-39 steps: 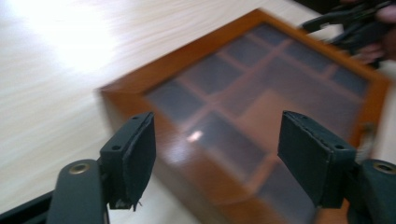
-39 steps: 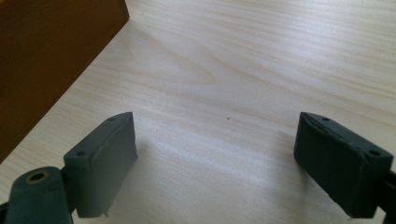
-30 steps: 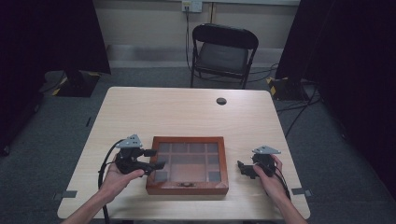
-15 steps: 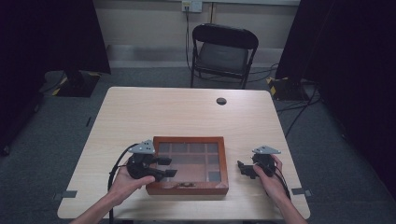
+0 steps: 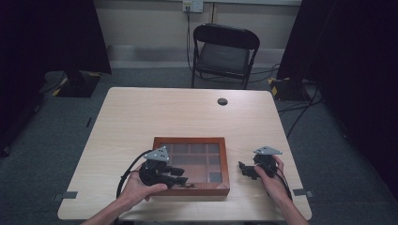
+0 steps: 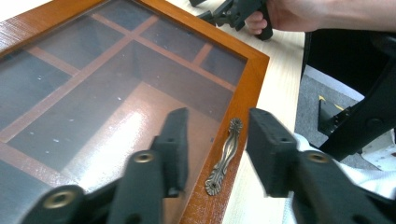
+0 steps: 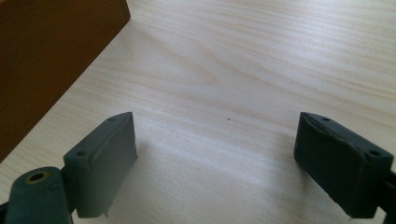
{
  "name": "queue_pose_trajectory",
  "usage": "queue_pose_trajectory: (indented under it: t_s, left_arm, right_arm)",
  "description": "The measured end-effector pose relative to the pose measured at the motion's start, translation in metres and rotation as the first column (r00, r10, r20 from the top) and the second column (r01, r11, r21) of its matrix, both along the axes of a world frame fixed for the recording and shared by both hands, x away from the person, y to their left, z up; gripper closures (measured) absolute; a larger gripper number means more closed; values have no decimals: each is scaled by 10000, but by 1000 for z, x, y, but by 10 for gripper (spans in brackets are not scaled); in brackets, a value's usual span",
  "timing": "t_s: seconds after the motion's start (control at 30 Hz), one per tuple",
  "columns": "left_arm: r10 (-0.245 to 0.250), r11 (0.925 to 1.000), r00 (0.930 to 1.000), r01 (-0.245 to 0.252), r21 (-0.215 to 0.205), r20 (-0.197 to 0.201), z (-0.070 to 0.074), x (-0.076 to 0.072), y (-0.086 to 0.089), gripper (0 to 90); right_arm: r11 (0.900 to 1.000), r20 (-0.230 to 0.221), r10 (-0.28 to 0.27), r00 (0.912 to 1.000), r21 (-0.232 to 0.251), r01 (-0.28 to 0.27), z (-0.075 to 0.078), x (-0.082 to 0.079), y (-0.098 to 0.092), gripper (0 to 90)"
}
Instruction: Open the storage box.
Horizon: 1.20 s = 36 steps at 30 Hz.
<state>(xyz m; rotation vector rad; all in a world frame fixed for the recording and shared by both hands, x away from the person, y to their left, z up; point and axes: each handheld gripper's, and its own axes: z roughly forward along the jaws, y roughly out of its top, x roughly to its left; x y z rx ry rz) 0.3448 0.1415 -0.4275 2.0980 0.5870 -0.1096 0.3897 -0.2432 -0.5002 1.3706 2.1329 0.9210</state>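
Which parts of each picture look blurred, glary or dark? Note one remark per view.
High view: the table is evenly lit, the room's sides fall into darkness. Left gripper view: glare smears the box's glass lid, the brass handle is sharp, the left gripper close up is soft. Right gripper view: the right gripper is slightly soft and shadows the wood.

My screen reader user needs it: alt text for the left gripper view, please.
The left gripper straddles the brass handle on the wooden box, its jaws just closing, pads not touching it. Beneath, the glass lid shows empty compartments.
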Motion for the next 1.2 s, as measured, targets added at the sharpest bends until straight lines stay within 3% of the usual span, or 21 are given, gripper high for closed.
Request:
queue_pose_trajectory:
  t_s: [0.13,0.2,0.47,0.73,0.77,0.9,1.2]
  left_arm:
    - [-480,9988,9988,480,31,-47,-3,1,-4,618]
    - [-625,9977,9980,623,252,57,-5,0,-7,607]
    - [-971,9922,9946,938,826,367,-11,-5,-18,753]
    - [-940,9908,9914,842,1063,906,-10,-9,-22,796]
    - [-957,9897,9888,822,1172,1149,-11,-11,-23,797]
    - [-843,9927,9875,716,976,1333,-13,-13,-23,798]
    - [-827,9938,9921,751,816,947,-13,-10,-23,808]
  right_arm:
    - [10000,5,4,10000,-4,-4,0,0,0,123]
    - [10000,5,7,10000,-6,-7,0,0,0,123]
    - [10000,3,5,10000,-1,-5,0,0,0,123]
    - [10000,6,6,10000,-3,-6,0,0,0,123]
    - [10000,5,14,10000,-14,-14,0,0,0,123]
    - [10000,3,15,10000,-14,-15,0,0,0,123]
    - [10000,3,4,10000,-4,-4,0,0,0,123]
